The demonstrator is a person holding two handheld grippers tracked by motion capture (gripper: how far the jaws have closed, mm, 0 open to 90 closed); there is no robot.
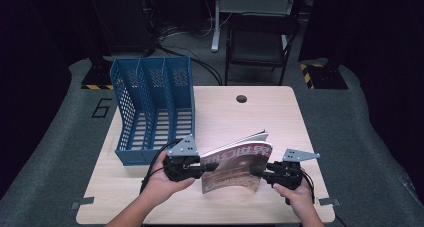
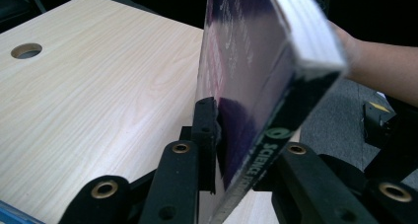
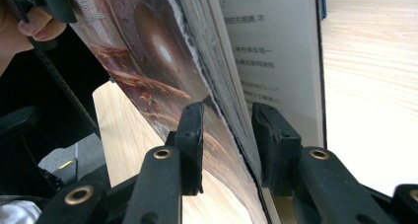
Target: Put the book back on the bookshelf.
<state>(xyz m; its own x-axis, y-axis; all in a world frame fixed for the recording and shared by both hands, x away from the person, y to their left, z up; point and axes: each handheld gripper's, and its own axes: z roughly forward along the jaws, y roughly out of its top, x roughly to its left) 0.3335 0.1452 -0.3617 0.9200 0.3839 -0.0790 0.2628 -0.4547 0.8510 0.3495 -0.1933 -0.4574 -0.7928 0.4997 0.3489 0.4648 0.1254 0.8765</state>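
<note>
A person holds a thick glossy magazine with a brown-and-rust illustrated cover (image 1: 235, 168) upright between two tools above the near half of a pale wood-grain counter (image 1: 225, 112), one on each side edge. The left hand-held gripper (image 1: 206, 168), black with a grey three-cornered plate on top, is clamped on the magazine's left edge; in the left gripper view its two black jaws close against the dark cover (image 2: 246, 100) and the spine, which carries white lettering, with the white page block rising toward the top right. The right hand-held gripper (image 1: 257, 171) grips the opposite edge, and in the right gripper view its jaws pinch the magazine (image 3: 162, 51) from cover side and page side, with a printed white page showing just behind. The person's left hand (image 1: 162, 182) and right hand (image 1: 297, 194) enter from the bottom of the high view, cables trailing from both tools. At the far left of the counter stands a blue perforated plastic file rack with three compartments (image 1: 152, 107), well apart from the magazine. A round cable hole (image 1: 241, 98) sits near the counter's far edge. Beyond it, on grey carpet, stands a dark folding chair (image 1: 260, 39).
</note>
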